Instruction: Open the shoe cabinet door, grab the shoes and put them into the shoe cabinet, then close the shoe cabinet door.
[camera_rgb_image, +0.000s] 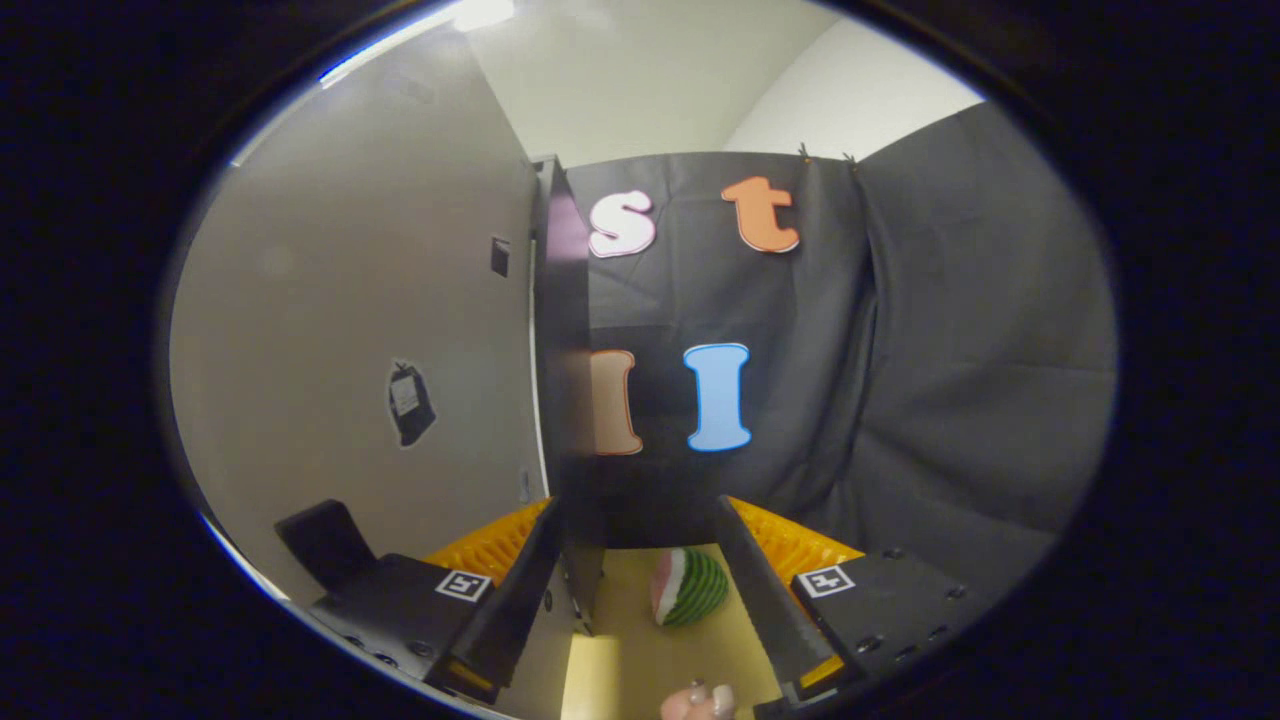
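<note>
Held fingers of black two-finger gripper (640, 590) spread apart, gripping nothing. Showed grey flat cabinet door (350, 330) left of frame, probably swung open. Located no shoes; loading and closing remained.

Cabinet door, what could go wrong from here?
The gripper has its jaws open, with the edge of the cabinet door just inside one finger, so nothing is clamped: the door could slip free and swing. The watermelon slice toy lies between the fingers, beside that edge, and might get knocked or caught by the door.
</note>
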